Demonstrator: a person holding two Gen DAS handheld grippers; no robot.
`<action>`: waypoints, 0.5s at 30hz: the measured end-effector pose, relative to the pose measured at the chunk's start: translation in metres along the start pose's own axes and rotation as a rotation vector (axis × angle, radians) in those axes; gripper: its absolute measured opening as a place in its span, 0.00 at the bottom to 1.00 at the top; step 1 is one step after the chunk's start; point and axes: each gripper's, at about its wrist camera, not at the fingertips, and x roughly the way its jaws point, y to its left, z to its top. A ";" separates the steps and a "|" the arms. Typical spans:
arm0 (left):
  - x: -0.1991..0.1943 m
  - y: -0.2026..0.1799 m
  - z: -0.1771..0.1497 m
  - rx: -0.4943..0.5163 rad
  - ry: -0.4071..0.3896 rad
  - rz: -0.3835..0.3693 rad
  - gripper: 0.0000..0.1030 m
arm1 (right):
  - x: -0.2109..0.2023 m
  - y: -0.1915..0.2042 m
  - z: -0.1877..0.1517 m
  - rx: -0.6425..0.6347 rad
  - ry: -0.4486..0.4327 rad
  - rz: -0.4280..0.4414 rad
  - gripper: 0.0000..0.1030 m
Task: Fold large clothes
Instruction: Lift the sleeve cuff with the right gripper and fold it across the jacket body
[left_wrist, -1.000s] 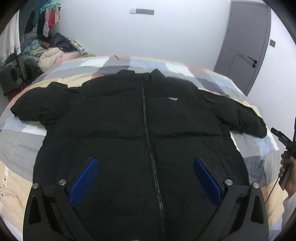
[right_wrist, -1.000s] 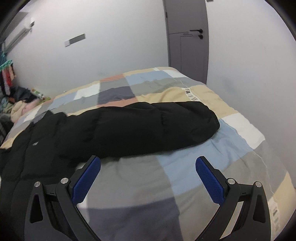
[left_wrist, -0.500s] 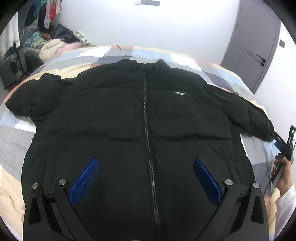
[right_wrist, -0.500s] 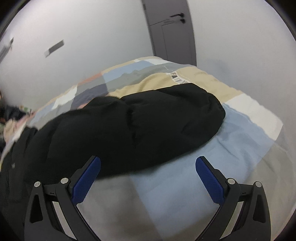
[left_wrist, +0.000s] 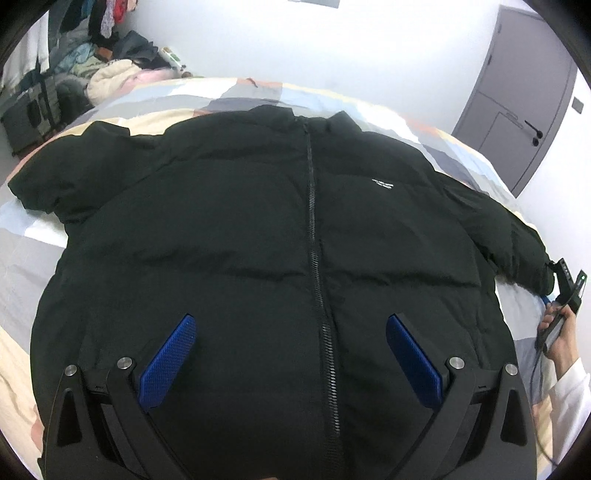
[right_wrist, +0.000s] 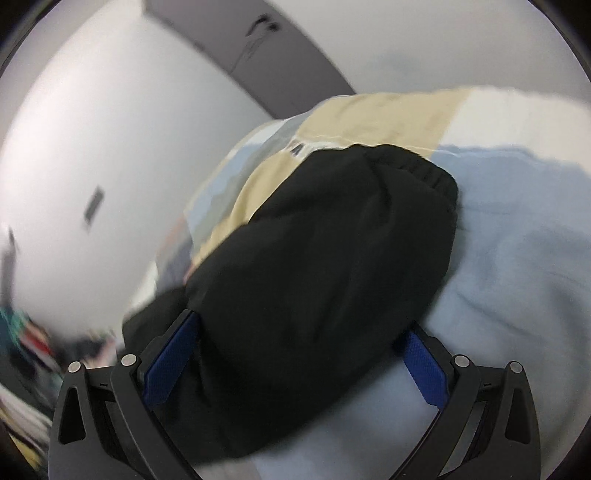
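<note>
Left wrist view: one black puffer jacket (left_wrist: 258, 229) lies face up, zipped, spread on the patchwork bed (left_wrist: 22, 266), both sleeves out. My left hand-held gripper (left_wrist: 290, 354) hovers above the hem, jaws wide, holding nothing.

Right wrist view: my right hand-held gripper (right_wrist: 301, 354) has its jaws apart, straddling the right sleeve (right_wrist: 321, 266) near the cuff (right_wrist: 424, 173), not pinched yet. I should probably bite deep into the padding before closing, then carry the sleeve across the chest.

Patchwork-covered bed (left_wrist: 436, 140); black puffer jacket (left_wrist: 240, 240) spread flat, sleeves outstretched
</note>
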 end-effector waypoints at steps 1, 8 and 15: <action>-0.001 0.001 0.001 0.003 -0.012 0.011 1.00 | 0.001 -0.003 0.004 0.029 -0.012 0.011 1.00; -0.003 0.006 0.002 0.034 -0.040 0.054 1.00 | 0.017 -0.012 0.034 0.144 -0.035 0.033 0.74; -0.008 0.010 0.001 0.062 -0.063 0.054 1.00 | 0.018 0.004 0.052 0.158 0.001 0.012 0.17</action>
